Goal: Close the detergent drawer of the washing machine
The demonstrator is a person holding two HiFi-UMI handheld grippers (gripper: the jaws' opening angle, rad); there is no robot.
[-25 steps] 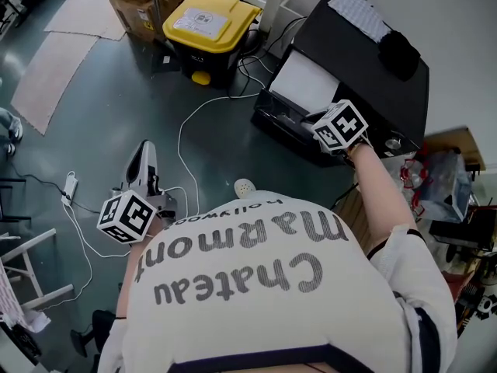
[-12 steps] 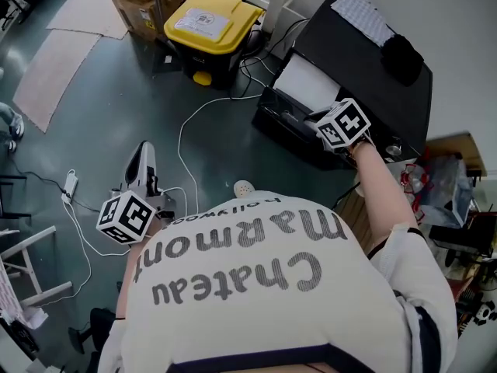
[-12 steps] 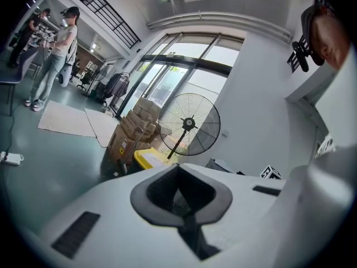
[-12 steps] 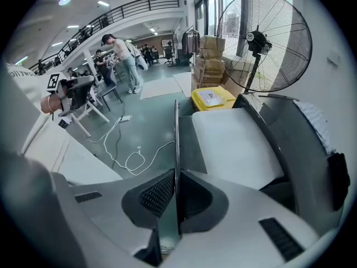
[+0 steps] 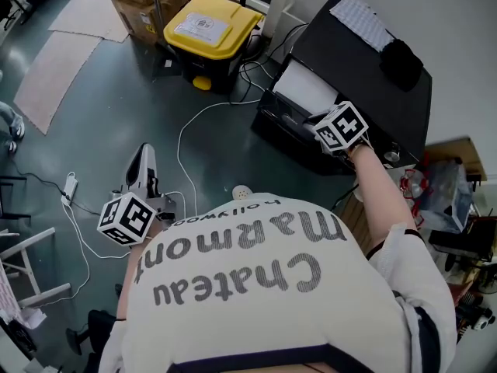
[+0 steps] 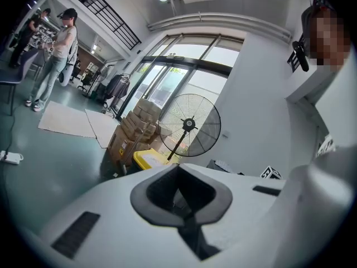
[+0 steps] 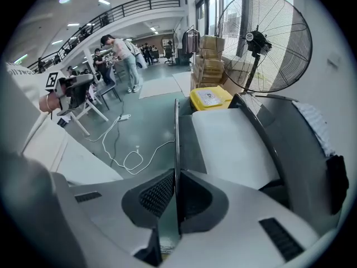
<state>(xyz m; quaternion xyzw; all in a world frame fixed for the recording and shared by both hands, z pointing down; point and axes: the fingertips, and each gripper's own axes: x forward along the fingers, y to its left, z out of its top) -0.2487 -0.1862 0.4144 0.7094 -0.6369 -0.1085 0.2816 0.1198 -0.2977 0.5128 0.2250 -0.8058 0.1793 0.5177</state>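
The right tongs [image 7: 176, 200] are pressed onto the thin black front panel [image 7: 176, 133] of the detergent drawer, its edge running straight up between the pads. Behind that panel the drawer's white inside [image 7: 231, 144] lies exposed, pulled out from the black box-shaped washing machine [image 5: 365, 61]. A dark cloth [image 5: 402, 59] and a white textured mat [image 5: 359, 18] lie on the machine's top. The left tongs [image 6: 181, 197] are pressed together on nothing, held well apart from the machine above the grey-green floor [image 5: 101, 115]. A white cable [image 5: 186, 130] loops across the floor; a yellow-lidded black bin [image 5: 210, 26] stands beyond.
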